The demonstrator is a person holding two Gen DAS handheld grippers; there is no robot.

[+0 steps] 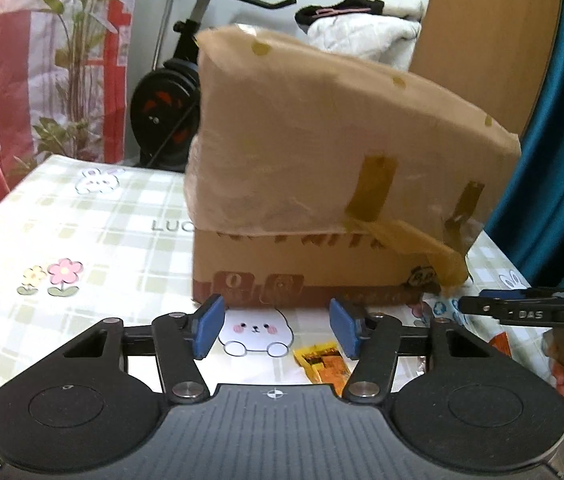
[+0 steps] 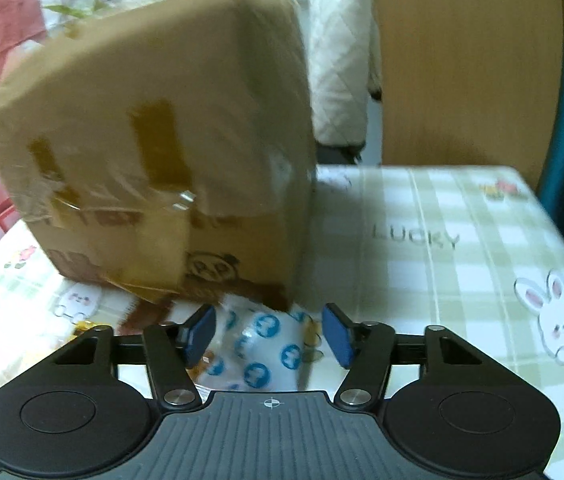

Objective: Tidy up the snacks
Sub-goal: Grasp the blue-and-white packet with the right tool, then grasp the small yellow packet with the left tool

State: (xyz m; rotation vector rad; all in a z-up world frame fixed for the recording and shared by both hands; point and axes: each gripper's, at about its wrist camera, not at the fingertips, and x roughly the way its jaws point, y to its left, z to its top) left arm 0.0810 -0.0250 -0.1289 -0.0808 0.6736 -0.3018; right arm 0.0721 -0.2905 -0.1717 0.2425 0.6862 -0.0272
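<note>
A taped brown cardboard box [image 1: 322, 184] stands on the table just ahead of both grippers; it also shows in the right wrist view [image 2: 154, 160]. My left gripper [image 1: 278, 330] is open and empty, just short of the box. A yellow-orange snack packet [image 1: 322, 362] lies on the cloth under its right finger. My right gripper [image 2: 268, 334] is open, with a white snack bag with blue circles [image 2: 258, 352] lying between its blue pads [image 2: 338, 336], not gripped. The right gripper's tip also shows in the left wrist view [image 1: 522, 308].
The table carries a green-checked cloth with rabbit prints [image 2: 462, 264]. An exercise bike [image 1: 170, 112] and a plant [image 1: 74, 80] stand behind the table's far left. A wooden panel [image 2: 462, 60] and teal surface [image 1: 562, 160] are at right.
</note>
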